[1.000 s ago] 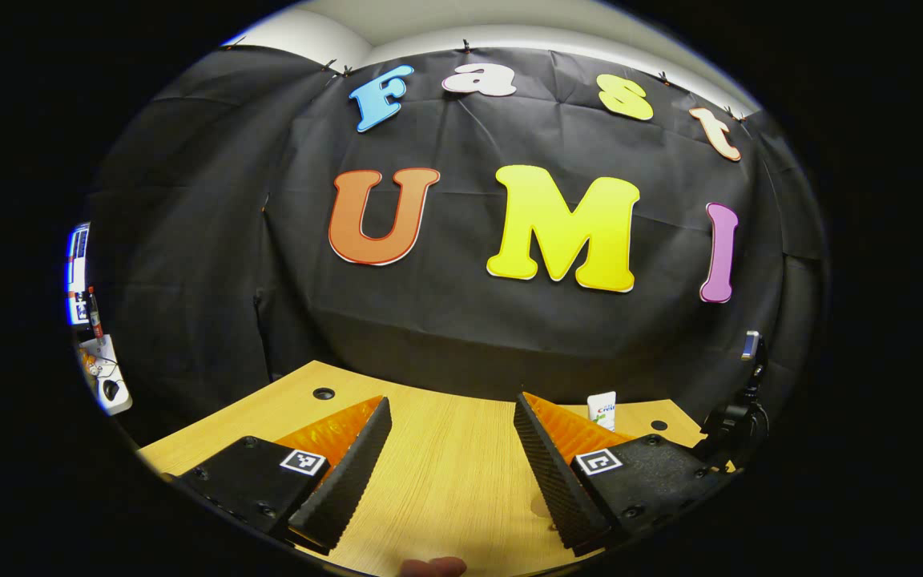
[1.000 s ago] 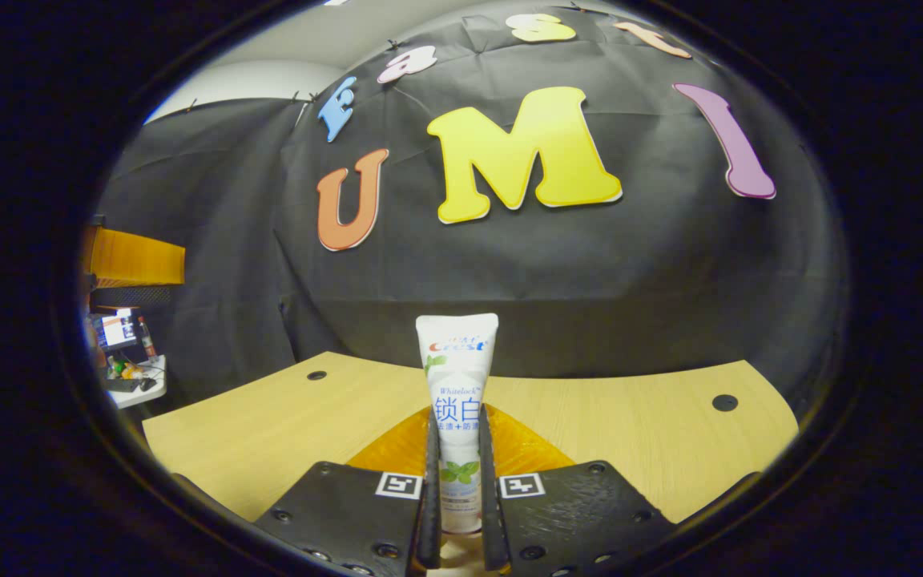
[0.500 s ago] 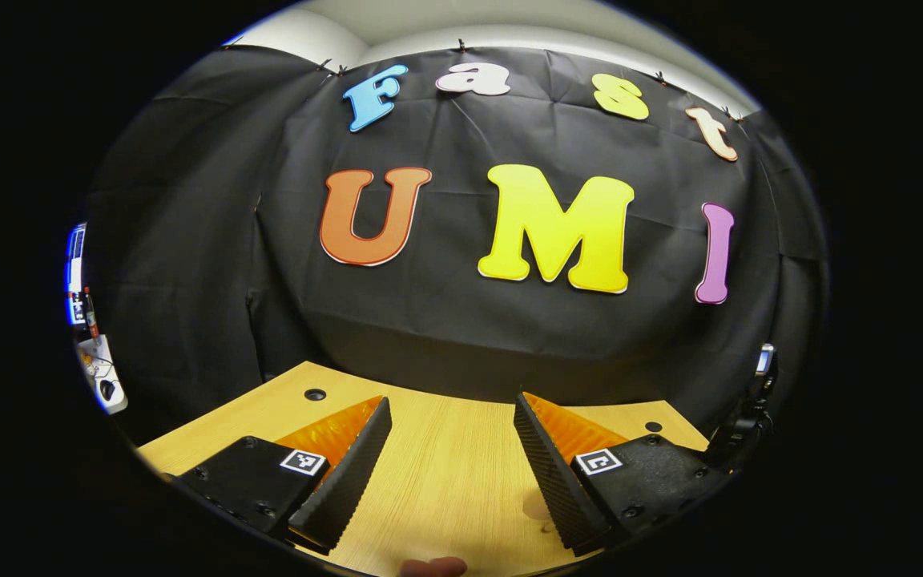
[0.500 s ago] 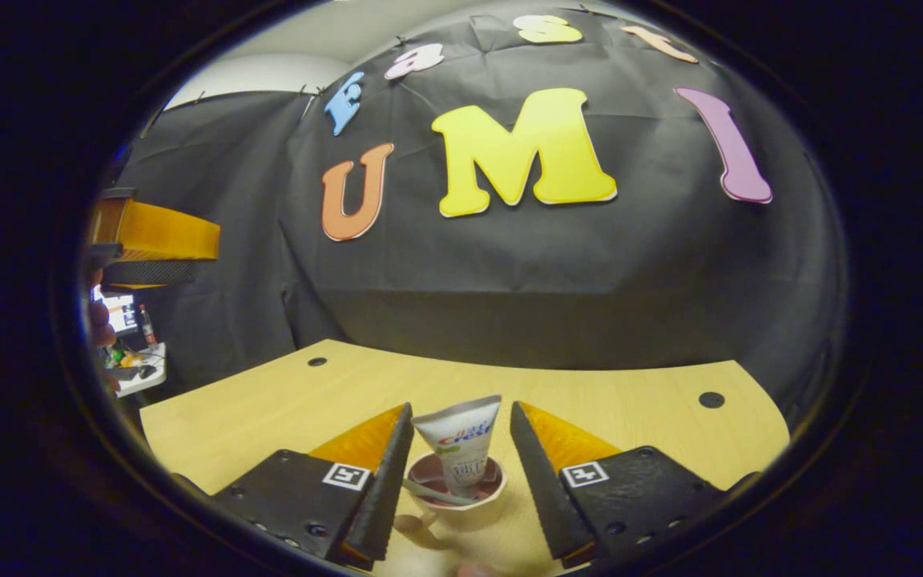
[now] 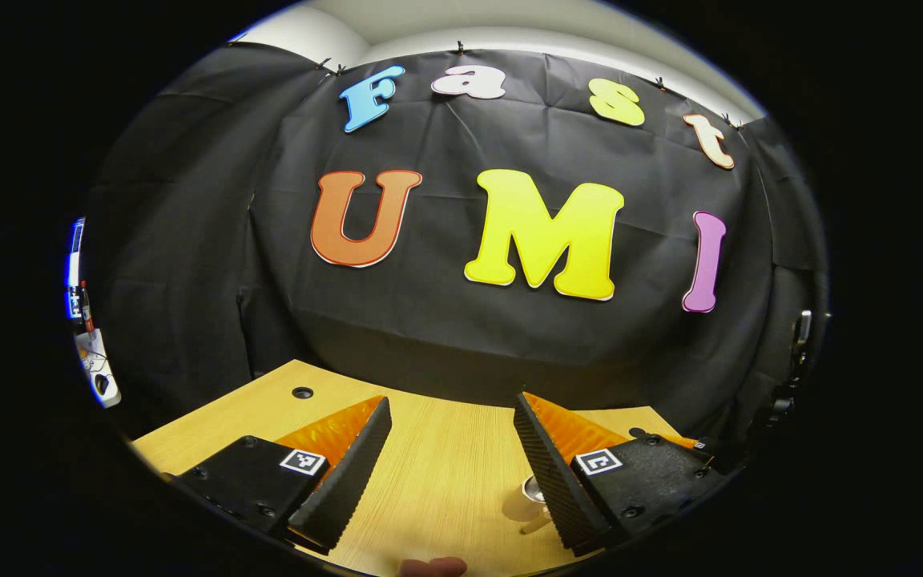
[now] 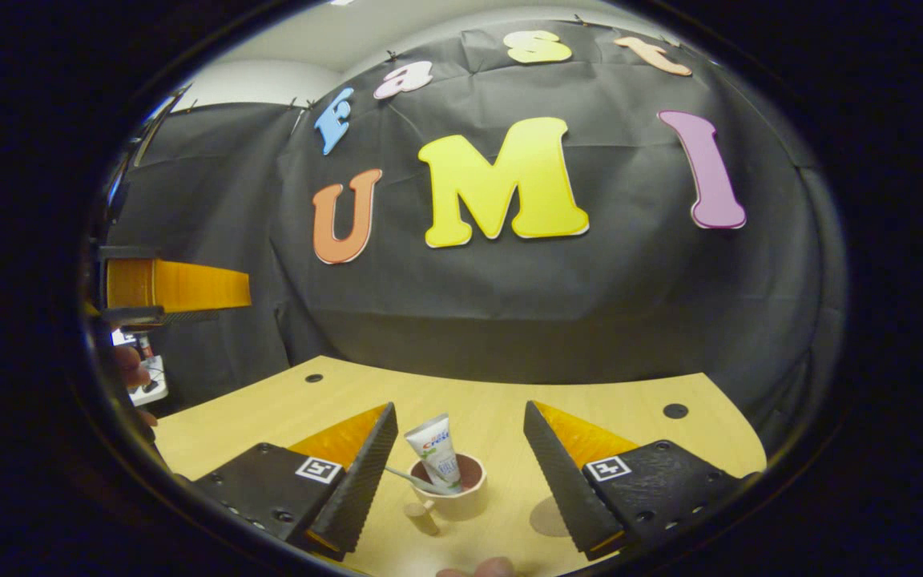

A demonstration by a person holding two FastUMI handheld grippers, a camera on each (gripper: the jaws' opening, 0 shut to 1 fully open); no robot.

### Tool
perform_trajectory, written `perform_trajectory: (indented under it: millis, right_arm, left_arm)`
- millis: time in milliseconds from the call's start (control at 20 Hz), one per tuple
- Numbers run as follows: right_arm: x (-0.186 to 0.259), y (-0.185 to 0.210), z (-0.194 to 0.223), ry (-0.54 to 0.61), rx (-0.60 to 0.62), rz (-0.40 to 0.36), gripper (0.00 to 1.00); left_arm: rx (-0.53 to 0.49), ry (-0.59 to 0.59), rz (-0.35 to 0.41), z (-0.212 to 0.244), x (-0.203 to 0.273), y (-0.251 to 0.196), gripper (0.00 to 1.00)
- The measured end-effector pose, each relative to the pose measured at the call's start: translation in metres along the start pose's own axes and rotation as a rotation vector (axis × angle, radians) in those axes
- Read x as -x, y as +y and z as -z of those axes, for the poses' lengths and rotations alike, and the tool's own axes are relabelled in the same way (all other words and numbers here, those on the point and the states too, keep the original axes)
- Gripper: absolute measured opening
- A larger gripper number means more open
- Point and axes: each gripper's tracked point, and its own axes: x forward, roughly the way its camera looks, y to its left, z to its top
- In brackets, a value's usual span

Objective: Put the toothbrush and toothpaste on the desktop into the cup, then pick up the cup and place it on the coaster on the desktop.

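Ribbed pads spread wide on the right claw (image 6: 456, 465), nothing between them, hovering above the pale wooden table (image 6: 630, 401)! Just beyond its fingers, in the gap between them, stands the small cream cup with a dark inside (image 6: 449, 489), handle toward the camera. In it leans the white toothpaste tube (image 6: 436, 450), and the pale toothbrush (image 6: 412, 478) pokes out over the rim to the left. The round tan coaster (image 6: 548, 517) lies flat just beside the cup, half behind the right-hand finger.

Over to the left claw (image 5: 452, 461): also splayed wide and holding nothing. The same cup peeks out (image 5: 530, 489) beside its right-hand finger, mostly hidden. A fingertip (image 5: 431, 567) shows at the bottom edge.
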Motion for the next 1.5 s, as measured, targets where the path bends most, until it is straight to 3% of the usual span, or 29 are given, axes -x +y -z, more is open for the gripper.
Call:
perform_trajectory:
  millis: [50, 100, 150, 300, 500, 800, 1150, 1500]
  right_arm:
    - [0.011, -0.007, -0.005, -0.002, -0.005, 0.021, 0.94]
    - [0.022, -0.015, -0.011, -0.006, -0.013, 0.043, 0.94]
    - [0.033, -0.023, -0.015, -0.005, -0.021, 0.061, 0.94]
    - [0.072, -0.052, -0.028, 0.003, -0.017, 0.115, 0.94]
    - [0.116, -0.097, -0.032, 0.030, -0.018, 0.191, 0.94]
    - [0.168, -0.162, -0.021, 0.061, -0.035, 0.317, 0.94]
    - [0.224, -0.223, -0.006, 0.106, -0.056, 0.446, 0.93]
    - [0.242, -0.251, 0.002, 0.144, -0.088, 0.517, 0.94]
  left_arm:
    - [0.008, 0.005, 0.000, -0.001, 0.004, -0.002, 0.97]
    - [0.015, 0.017, -0.001, 0.001, 0.006, -0.003, 0.87]
    - [0.023, 0.033, 0.002, 0.004, 0.011, -0.006, 0.97]
    - [0.033, 0.119, 0.018, 0.025, 0.023, -0.015, 0.97]
    - [0.023, 0.416, 0.119, 0.085, 0.052, -0.048, 0.98]
    - [0.016, 0.723, 0.197, 0.142, 0.075, -0.094, 0.98]
    - [-0.033, 1.006, 0.203, 0.190, 0.054, -0.115, 0.98]
    - [-0.095, 1.162, 0.173, 0.215, 0.053, -0.134, 0.98]
